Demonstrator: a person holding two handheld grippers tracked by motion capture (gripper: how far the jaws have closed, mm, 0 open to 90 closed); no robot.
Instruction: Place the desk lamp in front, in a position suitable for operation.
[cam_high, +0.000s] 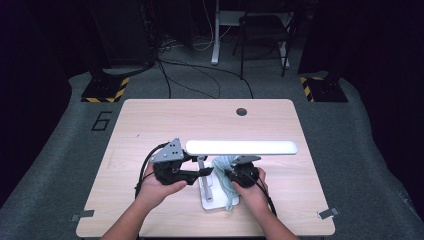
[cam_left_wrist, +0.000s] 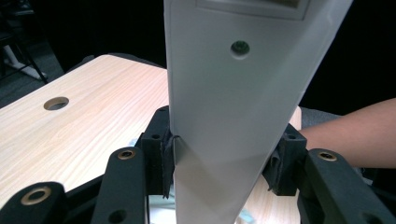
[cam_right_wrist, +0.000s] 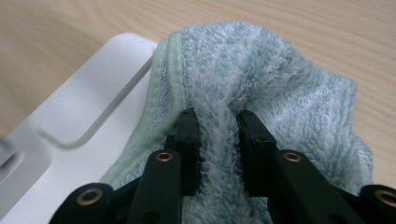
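A white desk lamp stands near the table's front edge, with a long bar head (cam_high: 240, 147), a thin post (cam_high: 201, 164) and a flat white base (cam_high: 211, 203). My left gripper (cam_high: 202, 172) comes in from the left and is shut on the post; in the left gripper view its pads (cam_left_wrist: 162, 161) press both sides of the white post (cam_left_wrist: 224, 116). A pale blue-green fluffy cloth (cam_high: 226, 186) lies over the base's right side. My right gripper (cam_high: 229, 175) is shut on a fold of that cloth (cam_right_wrist: 280, 93), with its jaws (cam_right_wrist: 218, 122) above the base (cam_right_wrist: 93, 107).
A round cable hole (cam_high: 241, 111) sits at the table's far edge. Beyond the table are a dark chair (cam_high: 262, 30), floor cables and two stand feet with yellow-black stripes (cam_high: 105, 90). The person's right forearm (cam_left_wrist: 345, 140) lies behind the lamp.
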